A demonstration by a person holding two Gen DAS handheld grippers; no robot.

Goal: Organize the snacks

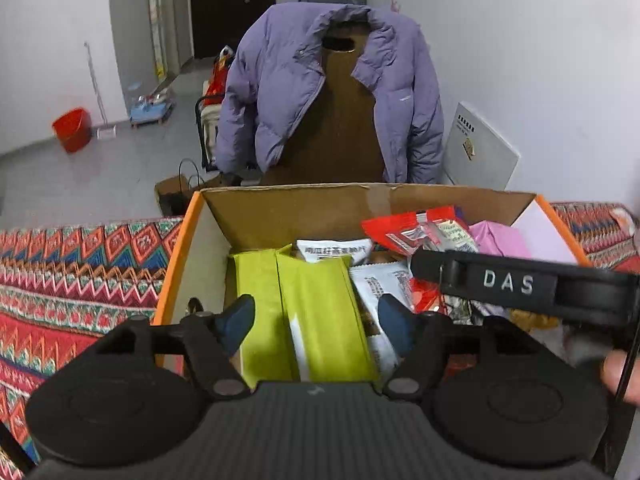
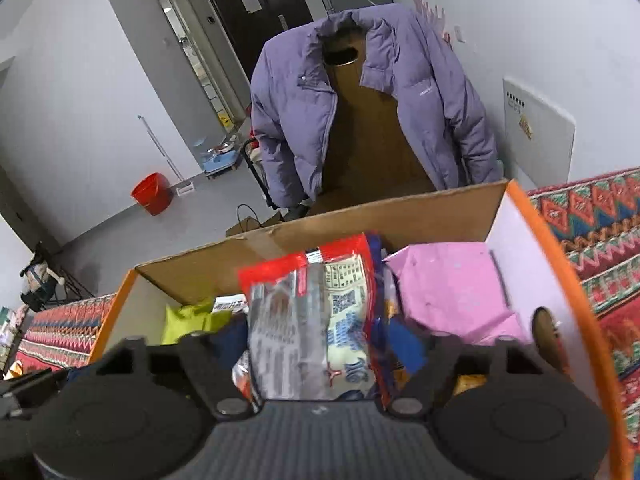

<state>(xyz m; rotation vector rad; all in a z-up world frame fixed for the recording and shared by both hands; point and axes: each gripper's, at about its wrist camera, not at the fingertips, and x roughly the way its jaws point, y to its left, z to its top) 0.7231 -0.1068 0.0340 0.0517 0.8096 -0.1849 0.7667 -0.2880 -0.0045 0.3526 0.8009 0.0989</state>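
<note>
A cardboard box [image 1: 280,204] with an orange rim stands on a patterned cloth. My left gripper [image 1: 316,322] is open over the box's left side. Two lime-green packets [image 1: 320,300] lie side by side between its blue fingertips [image 1: 236,320], and no pad clearly presses on them. White packets [image 1: 380,284] lie to their right. In the right wrist view the box [image 2: 400,216] holds a red-and-white snack bag [image 2: 316,320], which sits between the spread fingers of my open right gripper [image 2: 318,340]. A pink packet [image 2: 448,280] lies at the box's right end.
A purple padded jacket [image 1: 280,92] hangs on a brown chair just behind the box. The red zigzag cloth [image 1: 80,272] covers the table on both sides. A red bucket [image 1: 72,128] stands on the grey floor. A white panel [image 1: 476,148] leans against the wall.
</note>
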